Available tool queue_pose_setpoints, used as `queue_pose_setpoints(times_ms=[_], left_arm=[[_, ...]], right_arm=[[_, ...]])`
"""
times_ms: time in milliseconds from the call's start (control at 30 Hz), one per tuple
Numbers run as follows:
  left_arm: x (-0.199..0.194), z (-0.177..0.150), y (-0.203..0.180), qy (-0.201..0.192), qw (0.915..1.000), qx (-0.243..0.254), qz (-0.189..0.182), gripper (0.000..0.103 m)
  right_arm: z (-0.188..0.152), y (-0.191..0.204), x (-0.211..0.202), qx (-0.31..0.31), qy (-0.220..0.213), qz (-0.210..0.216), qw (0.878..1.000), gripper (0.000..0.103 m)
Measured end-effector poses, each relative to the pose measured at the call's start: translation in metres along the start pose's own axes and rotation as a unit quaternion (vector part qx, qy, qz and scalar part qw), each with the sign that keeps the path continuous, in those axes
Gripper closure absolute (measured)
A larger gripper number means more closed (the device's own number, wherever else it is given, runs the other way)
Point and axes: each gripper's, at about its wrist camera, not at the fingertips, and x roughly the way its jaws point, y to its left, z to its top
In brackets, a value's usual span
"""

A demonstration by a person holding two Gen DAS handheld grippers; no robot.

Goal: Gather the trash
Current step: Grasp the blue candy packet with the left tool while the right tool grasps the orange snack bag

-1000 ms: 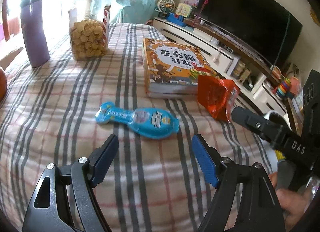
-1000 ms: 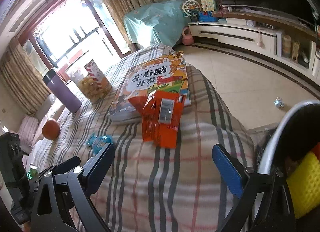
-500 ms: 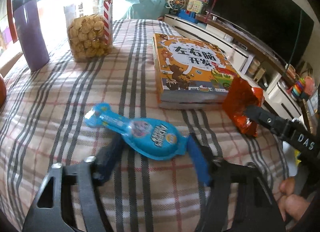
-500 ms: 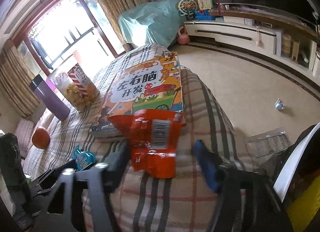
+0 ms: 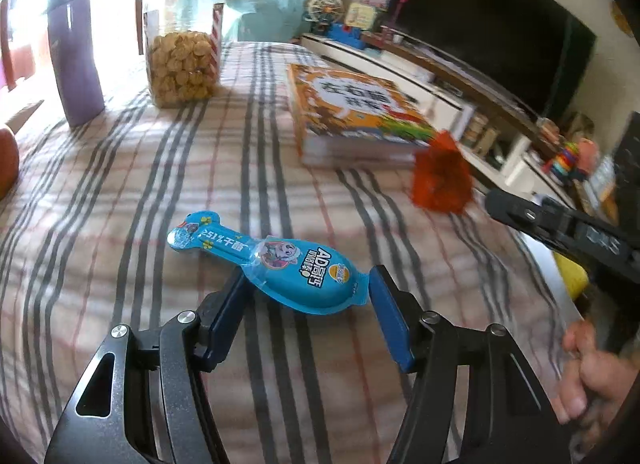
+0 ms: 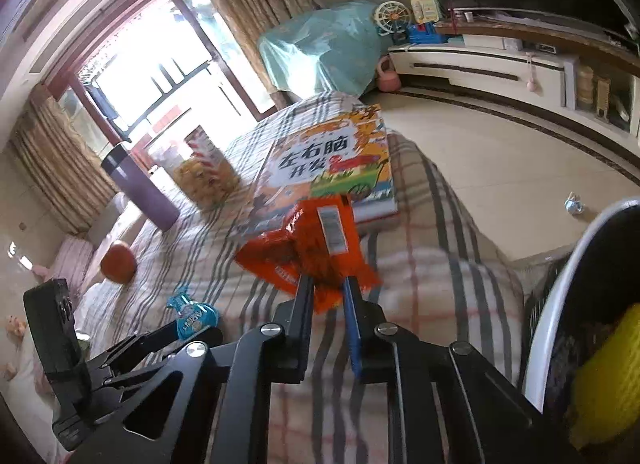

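Observation:
A blue snack wrapper (image 5: pixel 272 264) lies on the plaid tablecloth (image 5: pixel 140 192). My left gripper (image 5: pixel 306 288) is open, its blue pads on either side of the wrapper's wide end, close to it. The wrapper also shows in the right wrist view (image 6: pixel 192 316). My right gripper (image 6: pixel 326 284) is shut on an orange snack bag (image 6: pixel 312 248), crumpled between the pads in front of the book. The orange bag (image 5: pixel 440 180) shows blurred in the left wrist view. A bin with a white rim (image 6: pixel 560 296) stands at the right.
A thick children's book (image 5: pixel 352 112) lies beyond the wrappers. A clear jar of biscuits (image 5: pixel 182 44) and a purple tumbler (image 5: pixel 74 52) stand at the far side. An orange fruit (image 6: pixel 118 262) rests at the left. The table edge drops to the floor on the right.
My left gripper moved forward so its pads flank the blue wrapper and narrowed. My right gripper moved onto the orange bag and shut on it.

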Motion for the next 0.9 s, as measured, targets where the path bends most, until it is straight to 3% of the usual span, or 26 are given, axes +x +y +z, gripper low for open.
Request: queue_pose_setpoints(times_ms=[133, 167, 200, 267, 333, 600, 633, 667, 733, 900], left_arm=[[-0.023, -0.023, -0.006, 0.006, 0.9989, 0.035, -0.03, 0.042], [-0.027, -0.028, -0.006, 0.01, 0.9982, 0.045, -0.037, 0.042], [-0.031, -0.034, -0.007, 0.016, 0.9972, 0.057, -0.045, 0.042], [-0.036, -0.044, -0.005, 0.026, 0.9953, 0.079, -0.049, 0.042], [-0.038, -0.049, 0.0, 0.036, 0.994, 0.091, -0.048, 0.042], [-0.049, -0.064, 0.019, 0.046, 0.9955, 0.078, -0.027, 0.039], [-0.05, -0.065, 0.018, 0.046, 0.9958, 0.076, -0.023, 0.038], [-0.052, -0.067, 0.018, 0.046, 0.9963, 0.071, -0.017, 0.037], [-0.055, -0.071, 0.017, 0.044, 0.9971, 0.061, -0.009, 0.029], [-0.057, -0.077, 0.015, 0.033, 0.9989, 0.03, 0.012, 0.025]], right_arm=[[-0.008, 0.003, -0.01, 0.001, 0.006, 0.012, 1.0, 0.083], [-0.008, 0.005, -0.01, 0.0, 0.005, 0.009, 1.0, 0.076], [-0.009, 0.006, -0.011, -0.002, 0.002, 0.002, 1.0, 0.068], [-0.006, 0.01, -0.009, -0.009, -0.005, -0.006, 1.0, 0.026], [-0.002, 0.014, -0.004, -0.016, -0.009, -0.014, 1.0, 0.015], [0.011, 0.027, 0.049, -0.078, 0.027, -0.071, 0.994, 0.015], [0.011, 0.027, 0.054, -0.083, 0.029, -0.077, 0.993, 0.021], [0.01, 0.026, 0.057, -0.085, 0.03, -0.081, 0.993, 0.043], [0.008, 0.024, 0.059, -0.084, 0.034, -0.087, 0.992, 0.074], [-0.003, 0.022, 0.035, -0.074, 0.016, -0.067, 0.995, 0.082]])
